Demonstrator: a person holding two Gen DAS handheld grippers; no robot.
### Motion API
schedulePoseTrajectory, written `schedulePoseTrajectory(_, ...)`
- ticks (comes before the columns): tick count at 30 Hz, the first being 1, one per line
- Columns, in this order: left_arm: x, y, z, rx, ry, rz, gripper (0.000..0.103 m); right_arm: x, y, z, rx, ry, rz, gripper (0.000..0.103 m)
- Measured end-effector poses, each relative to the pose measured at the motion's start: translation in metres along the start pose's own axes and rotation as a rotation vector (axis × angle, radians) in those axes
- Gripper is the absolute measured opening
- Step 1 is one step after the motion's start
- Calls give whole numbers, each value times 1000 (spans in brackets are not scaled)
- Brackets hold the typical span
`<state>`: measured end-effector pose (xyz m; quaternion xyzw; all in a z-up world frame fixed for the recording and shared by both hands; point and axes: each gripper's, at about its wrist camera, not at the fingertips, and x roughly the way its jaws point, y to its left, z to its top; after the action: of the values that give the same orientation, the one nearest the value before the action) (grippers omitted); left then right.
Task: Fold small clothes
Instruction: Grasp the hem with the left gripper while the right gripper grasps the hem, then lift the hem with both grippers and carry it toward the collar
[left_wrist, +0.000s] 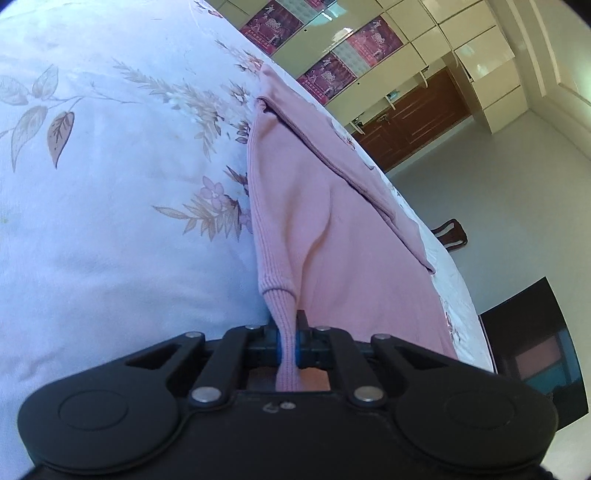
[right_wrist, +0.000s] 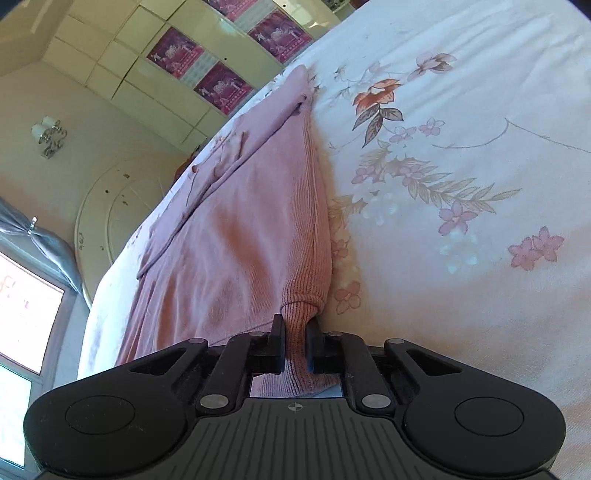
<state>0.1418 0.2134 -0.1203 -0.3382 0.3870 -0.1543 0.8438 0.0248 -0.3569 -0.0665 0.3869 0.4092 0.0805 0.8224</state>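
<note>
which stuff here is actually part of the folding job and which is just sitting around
Part of the job:
pink knit garment, lying on the floral bedsheet
left gripper, shut on its ribbed hem
right gripper, shut on the ribbed hem too

Just there:
cream wall cabinets
magenta posters
wall lamp
window

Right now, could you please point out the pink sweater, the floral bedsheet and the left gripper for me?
pink sweater (left_wrist: 332, 229), left wrist view, on the flat knit body.
floral bedsheet (left_wrist: 110, 184), left wrist view, on bare printed fabric.
left gripper (left_wrist: 287, 341), left wrist view, between the fingertips clamping the ribbed hem.
</note>
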Motion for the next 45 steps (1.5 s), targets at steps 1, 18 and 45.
schedulePoseTrajectory(1, -3, -3, 1, 4, -20, -12, 5, -1, 1, 1, 0, -1, 2, 9)
schedulePoseTrajectory(18, 35, -87, 132, -15, -208, -139, 5, 7, 84, 125, -103, -147, 75, 9)
schedulePoseTrajectory(45, 232, -77, 302, 267, -167, 152, 59, 246, 51, 338, -230, -140, -20, 56)
